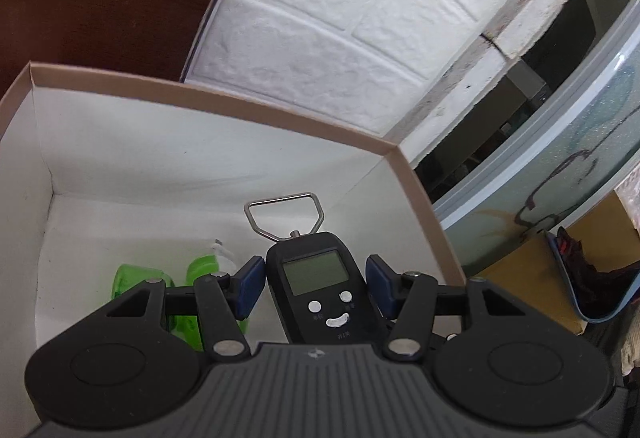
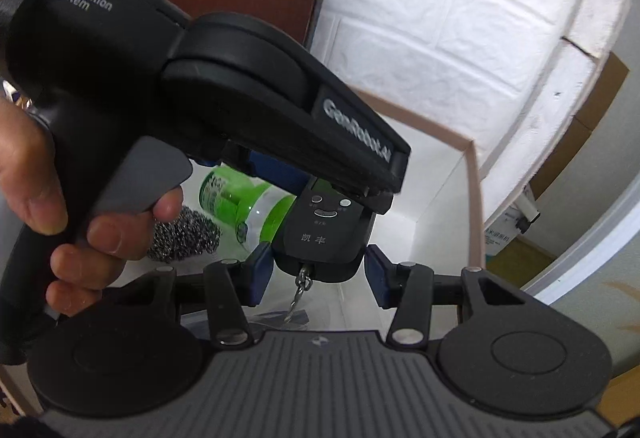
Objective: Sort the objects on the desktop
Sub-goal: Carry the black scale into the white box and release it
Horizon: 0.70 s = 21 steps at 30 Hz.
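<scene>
Blue-padded left gripper (image 1: 314,288) pinches the black digital hanging scale (image 1: 316,280) across its body, held above the white cardboard box (image 1: 120,158), metal loop pointing away. Right gripper (image 2: 318,274) stands spread, its pads either side of the scale's lower end without touching; the scale's hook chain (image 2: 300,288) dangles between them. Inside the box lie a green bottle (image 2: 244,202) and a steel wool scourer (image 2: 184,238). A bare hand (image 2: 60,198) grips the left gripper's handle.

The white-lined cardboard box (image 1: 280,114) holds a green bottle (image 2: 244,204) and steel scourer (image 2: 184,238).
</scene>
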Available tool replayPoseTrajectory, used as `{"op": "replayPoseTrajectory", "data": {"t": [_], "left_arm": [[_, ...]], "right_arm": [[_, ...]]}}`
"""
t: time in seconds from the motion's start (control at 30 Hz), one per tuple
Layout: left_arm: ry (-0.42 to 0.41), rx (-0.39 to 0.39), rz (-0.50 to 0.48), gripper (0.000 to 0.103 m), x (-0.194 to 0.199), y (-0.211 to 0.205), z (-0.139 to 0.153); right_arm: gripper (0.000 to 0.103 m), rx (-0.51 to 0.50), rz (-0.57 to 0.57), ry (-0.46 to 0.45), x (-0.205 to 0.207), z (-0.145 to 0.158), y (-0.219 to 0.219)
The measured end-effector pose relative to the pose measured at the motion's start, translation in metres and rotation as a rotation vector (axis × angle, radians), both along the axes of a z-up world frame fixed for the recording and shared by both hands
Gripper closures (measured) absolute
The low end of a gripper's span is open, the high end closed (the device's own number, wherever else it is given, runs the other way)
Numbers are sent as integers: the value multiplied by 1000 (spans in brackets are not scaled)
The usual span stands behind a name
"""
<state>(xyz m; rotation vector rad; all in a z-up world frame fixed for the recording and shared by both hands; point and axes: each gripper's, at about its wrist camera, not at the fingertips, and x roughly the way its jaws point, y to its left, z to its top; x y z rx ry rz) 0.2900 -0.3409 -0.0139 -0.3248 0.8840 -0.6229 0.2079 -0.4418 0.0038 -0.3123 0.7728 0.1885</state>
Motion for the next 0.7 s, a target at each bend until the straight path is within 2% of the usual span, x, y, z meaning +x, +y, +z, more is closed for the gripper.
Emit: {"op": "replayPoseTrajectory", "data": {"t": [0.23, 0.3, 0.37, 0.43, 0.5, 0.7], "left_arm": [[14, -3, 2, 44, 8, 4, -9], [13, -11, -15, 35, 8, 5, -8], [2, -30, -24, 21, 7, 7, -5], [-13, -35, -24, 13, 4, 8, -2], [-21, -34, -23, 8, 3, 8, 1], [-43, -16, -38, 5, -4, 10, 4]], "right_arm": [[54, -62, 4, 73, 16, -9, 15], [54, -73, 3, 96, 18, -12, 17], [52, -77, 9, 98, 18, -13, 18], [42, -76, 11, 89, 16, -12, 19], [35, -71, 9, 83, 13, -11, 20], [14, -81, -16, 58, 4, -11, 22]]}}
